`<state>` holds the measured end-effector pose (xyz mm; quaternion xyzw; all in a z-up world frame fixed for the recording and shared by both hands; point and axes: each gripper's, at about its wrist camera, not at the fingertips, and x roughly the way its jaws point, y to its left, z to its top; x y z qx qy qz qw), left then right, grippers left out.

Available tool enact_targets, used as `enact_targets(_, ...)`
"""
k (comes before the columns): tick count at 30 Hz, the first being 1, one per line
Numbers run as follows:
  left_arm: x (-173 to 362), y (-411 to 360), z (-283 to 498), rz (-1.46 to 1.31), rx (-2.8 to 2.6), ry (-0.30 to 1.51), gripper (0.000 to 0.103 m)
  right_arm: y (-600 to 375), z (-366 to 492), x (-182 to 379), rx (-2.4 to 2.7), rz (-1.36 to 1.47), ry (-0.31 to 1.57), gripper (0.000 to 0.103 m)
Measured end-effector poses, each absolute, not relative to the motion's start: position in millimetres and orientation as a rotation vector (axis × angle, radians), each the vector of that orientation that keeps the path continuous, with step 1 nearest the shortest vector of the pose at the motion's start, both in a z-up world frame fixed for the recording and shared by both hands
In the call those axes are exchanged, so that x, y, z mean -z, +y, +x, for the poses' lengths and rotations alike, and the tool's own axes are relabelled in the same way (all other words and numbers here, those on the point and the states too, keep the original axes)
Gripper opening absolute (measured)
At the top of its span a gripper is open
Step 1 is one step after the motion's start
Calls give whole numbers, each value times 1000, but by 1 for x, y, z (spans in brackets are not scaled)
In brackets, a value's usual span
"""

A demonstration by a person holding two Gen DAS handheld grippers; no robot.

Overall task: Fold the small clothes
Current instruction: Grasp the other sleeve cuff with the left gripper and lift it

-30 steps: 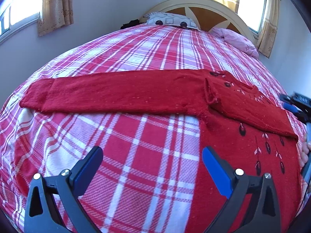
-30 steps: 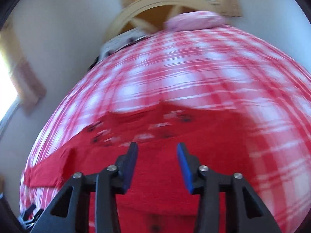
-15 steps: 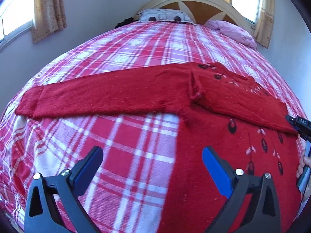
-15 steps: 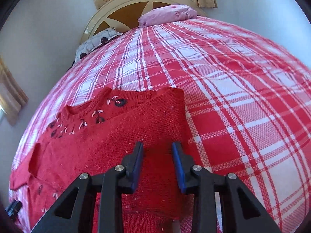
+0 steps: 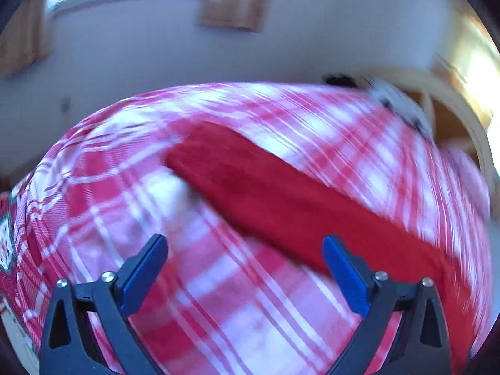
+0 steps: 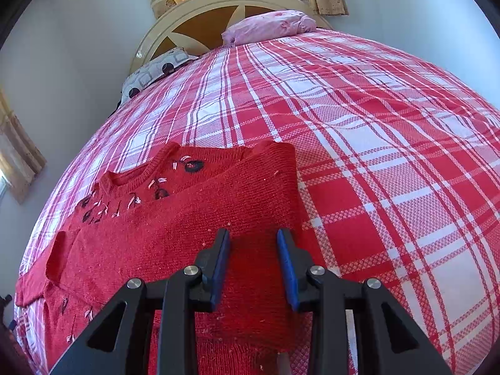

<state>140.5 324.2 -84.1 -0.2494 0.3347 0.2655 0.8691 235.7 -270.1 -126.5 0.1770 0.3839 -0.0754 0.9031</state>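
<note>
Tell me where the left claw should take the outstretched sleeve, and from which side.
Grip the sleeve at its free cuff end, coming down from above with one finger on each long edge. It lies flat and straight on the bedspread, so the cuff is the loose end that can swing back over the sweater body. The view is blurred, so judge the cuff edge loosely.

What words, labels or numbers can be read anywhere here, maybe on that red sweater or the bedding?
None can be read.
Red sweater: only stitched dark and white motifs near the neckline, no letters.
Plaid bedspread: stripes and checks only.
Spotted pillow: circles and squares, no text.
Printed cloth at the bed's edge in the left view: some pattern, too blurred to tell whether it has writing.
</note>
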Motion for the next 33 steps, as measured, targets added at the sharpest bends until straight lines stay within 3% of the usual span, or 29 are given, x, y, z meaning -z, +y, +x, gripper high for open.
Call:
enact_targets(6,110,388,159,-765,-582,703,80,-266,237,127,168,341,801,34)
enact_targets(12,113,392,179,-763,-560,675,77,-263,238,126,178,320,807,34)
enact_targets(14,115,396,181,-770,-549,662,68,-262,239,126,182,313,808,34)
enact_targets(17,118,401,180,-771,-545,640,37,-262,238,126,181,315,808,35)
enact_targets(18,120,404,179,-788,-521,635,11,-262,238,126,181,315,808,35)
enact_targets(19,126,407,180,-833,-458,641,6,-262,238,126,181,315,807,35)
enact_targets(25,120,403,185,-800,-448,645,5,-262,238,126,179,322,804,35)
enact_targets(33,40,337,196,-550,-394,520,5,-263,237,126,177,326,801,35)
